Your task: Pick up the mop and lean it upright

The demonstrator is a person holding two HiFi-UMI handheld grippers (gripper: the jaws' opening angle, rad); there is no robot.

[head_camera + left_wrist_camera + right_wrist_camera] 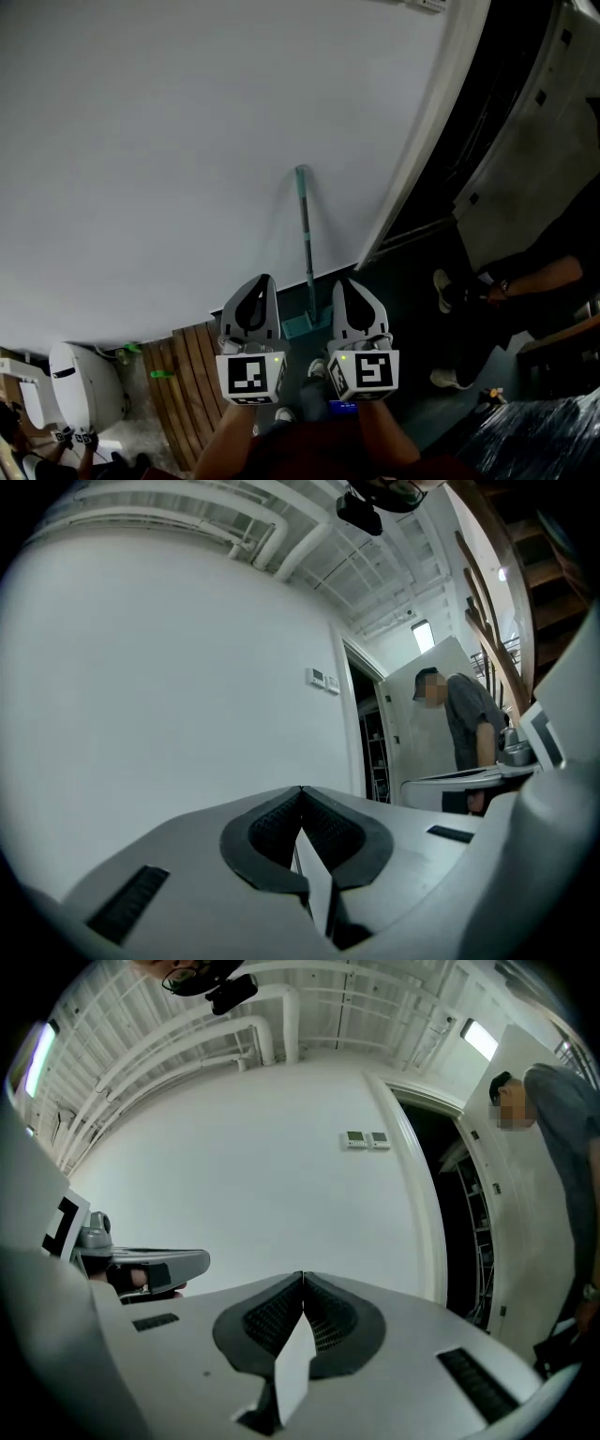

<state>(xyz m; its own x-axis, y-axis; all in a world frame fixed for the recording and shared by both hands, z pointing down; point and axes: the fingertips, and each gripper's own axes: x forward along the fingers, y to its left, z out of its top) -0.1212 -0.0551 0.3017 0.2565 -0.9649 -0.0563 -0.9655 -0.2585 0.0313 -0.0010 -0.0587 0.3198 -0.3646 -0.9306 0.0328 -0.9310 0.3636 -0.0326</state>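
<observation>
Before the white wall [187, 141], your left gripper [265, 281] and right gripper [344, 283] are both clenched shut on nothing, side by side; between them at 12 o'clock, the mop [306, 239] leans upright against that wall; a person's legs [487, 291] show at 3 o'clock.

R gripper [302, 1279] jaws together, empty; white wall [234, 1176], doorway [457, 1232] ahead.

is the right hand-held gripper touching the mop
Apart. Head view shows a gap between the mop and the right hand-held gripper, its jaws shut and empty.
</observation>
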